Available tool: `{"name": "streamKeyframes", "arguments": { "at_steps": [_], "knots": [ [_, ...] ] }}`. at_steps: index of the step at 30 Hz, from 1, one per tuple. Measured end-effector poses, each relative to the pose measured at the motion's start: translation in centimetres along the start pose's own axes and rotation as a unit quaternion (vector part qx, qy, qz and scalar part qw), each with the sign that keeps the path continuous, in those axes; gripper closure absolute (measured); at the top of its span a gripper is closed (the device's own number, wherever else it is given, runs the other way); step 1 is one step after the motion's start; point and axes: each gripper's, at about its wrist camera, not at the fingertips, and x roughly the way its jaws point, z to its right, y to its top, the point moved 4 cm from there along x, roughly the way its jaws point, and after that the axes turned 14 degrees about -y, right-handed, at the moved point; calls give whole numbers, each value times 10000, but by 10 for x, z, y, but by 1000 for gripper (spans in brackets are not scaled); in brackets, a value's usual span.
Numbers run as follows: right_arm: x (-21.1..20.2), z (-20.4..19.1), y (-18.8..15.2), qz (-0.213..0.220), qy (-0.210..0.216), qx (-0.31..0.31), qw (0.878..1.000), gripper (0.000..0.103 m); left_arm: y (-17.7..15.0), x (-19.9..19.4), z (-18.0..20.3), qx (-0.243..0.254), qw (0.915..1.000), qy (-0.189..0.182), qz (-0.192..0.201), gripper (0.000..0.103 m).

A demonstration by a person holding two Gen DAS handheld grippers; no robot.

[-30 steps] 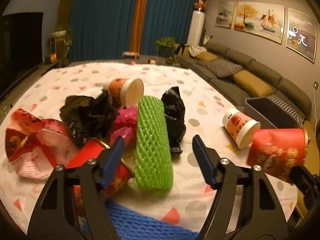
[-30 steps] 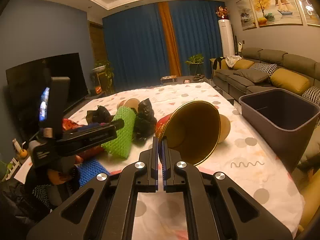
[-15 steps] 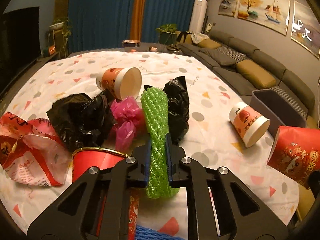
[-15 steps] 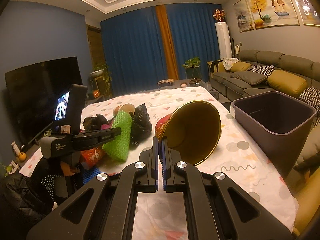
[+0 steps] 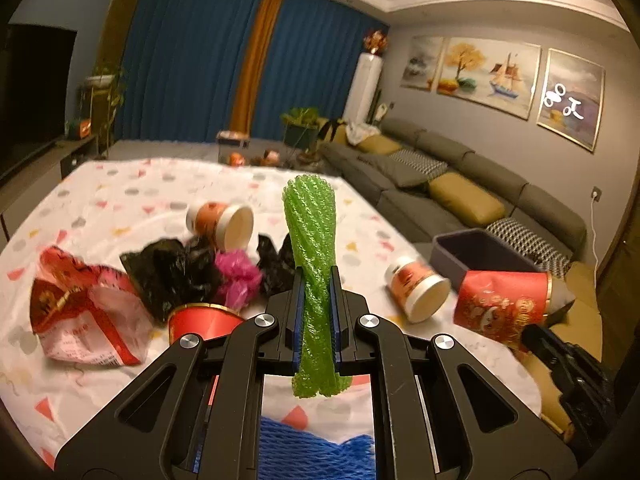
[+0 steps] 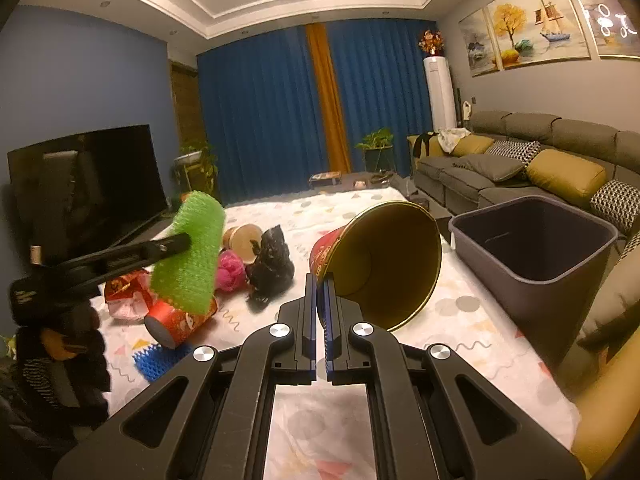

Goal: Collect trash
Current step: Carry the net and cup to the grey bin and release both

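The green foam net sleeve [image 5: 314,264] is clamped mid-length in the left gripper [image 5: 316,320], clear of the table [image 5: 120,200]. A red paper cup [image 6: 384,264] is pinched by its rim in the right gripper [image 6: 321,312]. Both should be carried level over the grey bin [image 6: 536,248] at the right edge before being released.

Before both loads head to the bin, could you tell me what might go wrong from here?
1. The left gripper squeezes the soft green net near its lower end; the long free top could sag or slip out.
2. The right gripper pinches only the rim of the big cup, which hangs tilted and might twist loose.
3. The bin sits off the table's edge, so a short drop would miss.
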Motion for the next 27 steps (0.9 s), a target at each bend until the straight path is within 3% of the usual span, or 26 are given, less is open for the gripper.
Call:
{"name": "streamKeyframes", "arguments": {
  "at_steps": [12, 19, 27],
  "knots": [
    [-13, 37, 18, 335, -467, 89, 9983, 99, 20, 19, 64, 397, 9980, -481, 63, 93],
    [-8, 85, 31, 533, -1057, 197, 9928, 99, 29, 66, 129, 749, 9907, -1131, -44, 93],
    [14, 134, 40, 590, -1646, 340, 9840, 99, 31, 146, 187, 883, 9802, -1765, -181, 93]
  ]
}}
